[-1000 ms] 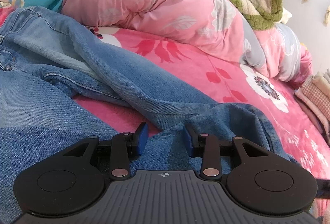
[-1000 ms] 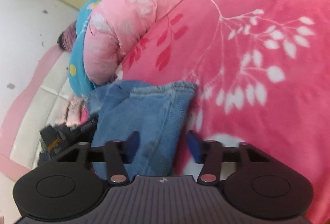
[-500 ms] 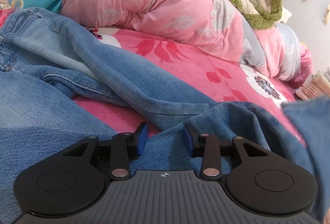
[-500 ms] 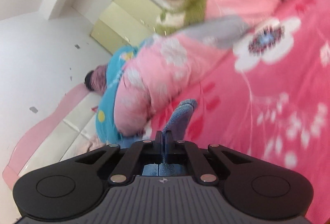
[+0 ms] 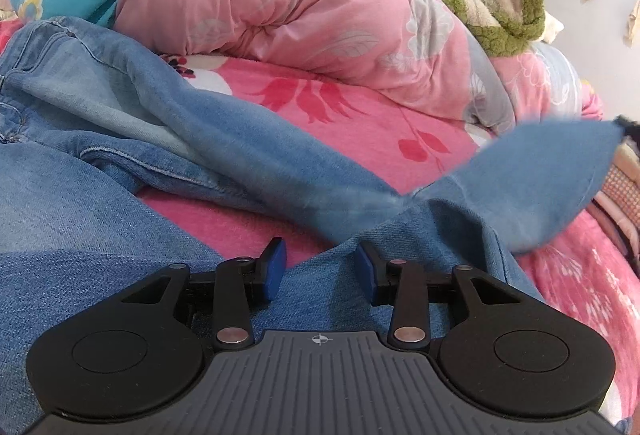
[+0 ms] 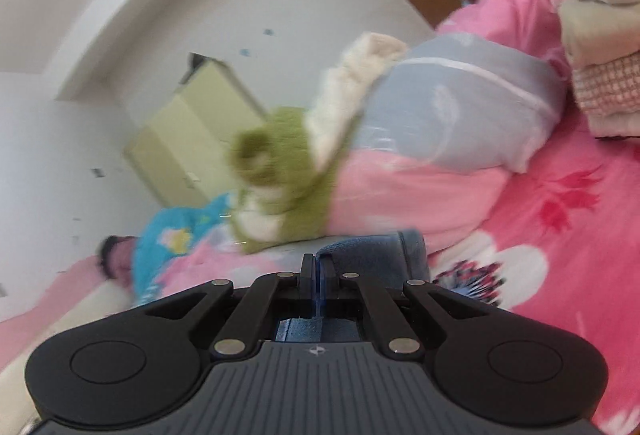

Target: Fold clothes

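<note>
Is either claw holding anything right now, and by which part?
The right claw is shut on the jeans, pinching the hem end of one leg. The left claw stands open over the denim, gripping nothing.

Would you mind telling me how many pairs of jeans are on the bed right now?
1. The jeans lie spread across the pink bedsheet, with one leg end lifted at the right. Others may lie outside the views.

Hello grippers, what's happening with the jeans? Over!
Right gripper shut on jeans hem, lifted. Left gripper open over denim. Pink quilt behind, not blocking.
</note>
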